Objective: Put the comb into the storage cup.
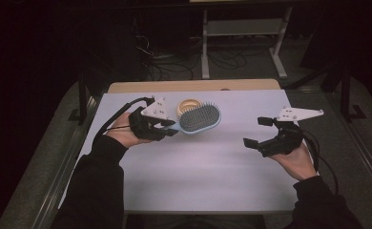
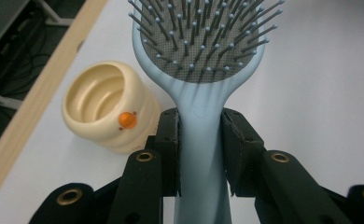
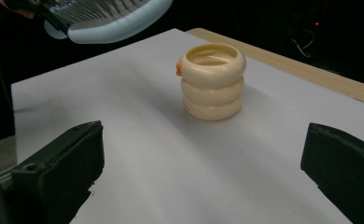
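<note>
Above the white table (image 1: 198, 167), your left gripper (image 2: 200, 140) has the blue brush (image 2: 201, 70) held up in the air. Its two black jaws are squeezed tight on the thin neck of the handle, one on each side. The brush head pokes out past the jaws with the bristles facing up at the high camera. The cream cup (image 1: 190, 106) stands on the table near the far edge, just beside the brush head and partly hidden by it in the high view.

Watch out for a few things. You hold the brush only by its thin handle, and the head is wide and sticks out far — so I think a quick turn of your wrist could make it swing or slip between the jaws. If you loosen your squeeze now, the brush would likely drop and could hit the cup. The cup is tall with ring-shaped sides, and I guess one bump from the brush head could tip it over or push it toward the wooden edge.

Your left hand (image 1: 122, 131) cups its gripper from below, pointing to the right across the table. Your right gripper (image 1: 258, 131) floats over the right side, well apart from the brush — its jaws are spread wide with nothing in them. It points left, toward the cup.
</note>
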The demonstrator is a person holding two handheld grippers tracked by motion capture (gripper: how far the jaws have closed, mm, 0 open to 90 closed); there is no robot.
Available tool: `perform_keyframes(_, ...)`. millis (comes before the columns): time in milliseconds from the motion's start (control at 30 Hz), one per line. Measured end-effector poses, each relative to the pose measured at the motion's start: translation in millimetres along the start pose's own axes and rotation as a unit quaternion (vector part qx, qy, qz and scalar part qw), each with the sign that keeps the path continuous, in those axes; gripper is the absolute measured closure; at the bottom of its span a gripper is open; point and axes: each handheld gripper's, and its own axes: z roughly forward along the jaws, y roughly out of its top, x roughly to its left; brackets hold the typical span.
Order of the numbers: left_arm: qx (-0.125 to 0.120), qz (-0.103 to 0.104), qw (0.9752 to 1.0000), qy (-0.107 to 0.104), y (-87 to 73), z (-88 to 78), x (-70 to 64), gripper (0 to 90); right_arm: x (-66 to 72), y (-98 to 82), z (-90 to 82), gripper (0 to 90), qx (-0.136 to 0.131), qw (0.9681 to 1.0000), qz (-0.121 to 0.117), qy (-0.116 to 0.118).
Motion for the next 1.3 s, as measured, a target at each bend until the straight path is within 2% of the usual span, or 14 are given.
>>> perform_keyframes(367,-0.020,-0.008,0.9994,0.026,-0.2,-6.0,6.9,69.9,6.0,33.3,16.0,0.0,0.004,0.9994,0.003,0.034)
perform_keyframes(800,-0.039,-0.015,0.9982,0.043,1.0,-3.6,13.2,69.9,7.7,59.4,33.2,0.0,0.004,0.9988,0.005,0.049)
perform_keyframes(1100,-0.064,-0.016,0.9958,0.064,1.7,0.0,17.8,69.9,1.4,79.0,50.9,0.0,-0.001,0.9977,0.029,0.061)
perform_keyframes(1300,-0.075,-0.016,0.9947,0.068,2.5,3.6,17.9,69.9,1.0,89.0,57.7,0.0,-0.010,0.9967,0.039,0.071)
